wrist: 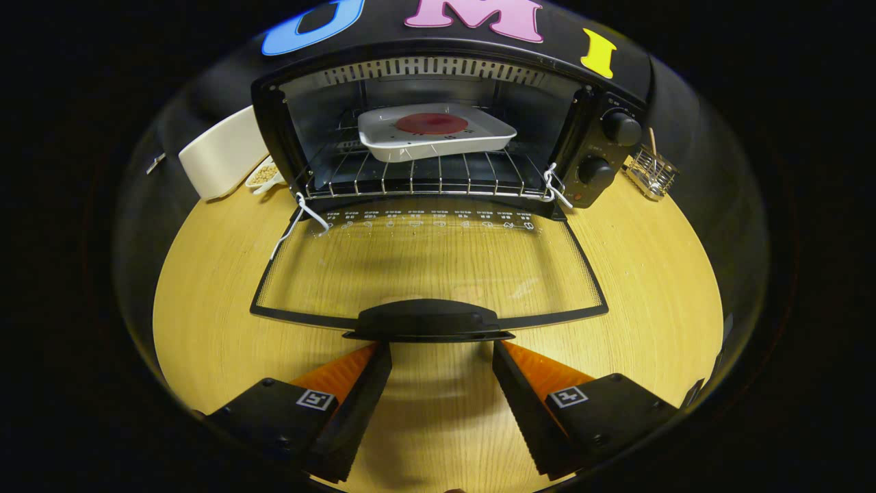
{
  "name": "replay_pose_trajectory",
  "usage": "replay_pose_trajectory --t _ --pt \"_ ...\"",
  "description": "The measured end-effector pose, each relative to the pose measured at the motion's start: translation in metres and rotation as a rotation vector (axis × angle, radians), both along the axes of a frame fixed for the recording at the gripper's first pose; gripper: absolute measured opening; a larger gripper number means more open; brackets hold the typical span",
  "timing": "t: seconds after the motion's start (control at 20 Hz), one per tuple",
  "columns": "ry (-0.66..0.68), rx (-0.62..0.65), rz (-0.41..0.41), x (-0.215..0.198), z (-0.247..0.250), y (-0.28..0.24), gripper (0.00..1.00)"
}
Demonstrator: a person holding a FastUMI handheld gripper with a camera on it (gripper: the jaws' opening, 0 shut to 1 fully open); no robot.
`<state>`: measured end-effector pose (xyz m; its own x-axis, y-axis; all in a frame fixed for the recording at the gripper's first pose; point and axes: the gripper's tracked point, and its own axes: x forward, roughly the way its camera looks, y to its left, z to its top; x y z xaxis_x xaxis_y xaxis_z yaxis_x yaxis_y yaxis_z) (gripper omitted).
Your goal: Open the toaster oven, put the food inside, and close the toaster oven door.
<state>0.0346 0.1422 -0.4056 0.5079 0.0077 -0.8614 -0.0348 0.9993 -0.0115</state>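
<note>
The black toaster oven (609,89) stands ahead on the wooden table, its glass door (428,263) folded down flat toward me. Inside, on the wire rack (424,178), rests a white square plate (438,140) carrying a round dark red piece of food (431,123). The door's black handle (428,320) lies just ahead of my fingertips. My gripper (441,352) is open, its two black fingers with orange sides spread to either side below the handle, with nothing between them.
A cream rectangular container (222,154) and a small white bowl of beans (263,177) sit left of the oven. A small wire basket (650,171) stands to its right. White cords (298,219) hang at the door hinges. Bare wooden tabletop (650,274) surrounds the door.
</note>
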Motion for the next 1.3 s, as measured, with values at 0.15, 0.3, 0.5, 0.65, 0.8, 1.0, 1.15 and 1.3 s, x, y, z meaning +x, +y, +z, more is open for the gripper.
replay_pose_trajectory --t 0.15,0.3,0.5,0.65,0.8,1.0,1.15,1.3 --pt "-0.005 -0.01 0.031 -0.001 0.004 0.0 0.98" --pt "-0.018 0.01 0.031 -0.002 0.011 -0.001 0.99" --pt "-0.047 0.037 0.027 -0.003 0.033 -0.001 0.99" --pt "-0.082 0.068 0.015 -0.002 0.051 -0.002 0.98" --pt "-0.146 0.097 0.004 0.007 0.072 -0.001 0.98" --pt "-0.296 0.096 0.072 0.028 0.129 0.006 1.0" --pt "-0.456 0.097 0.108 0.033 0.19 -0.001 1.0" --pt "-0.62 0.077 0.115 0.036 0.248 -0.021 0.98"
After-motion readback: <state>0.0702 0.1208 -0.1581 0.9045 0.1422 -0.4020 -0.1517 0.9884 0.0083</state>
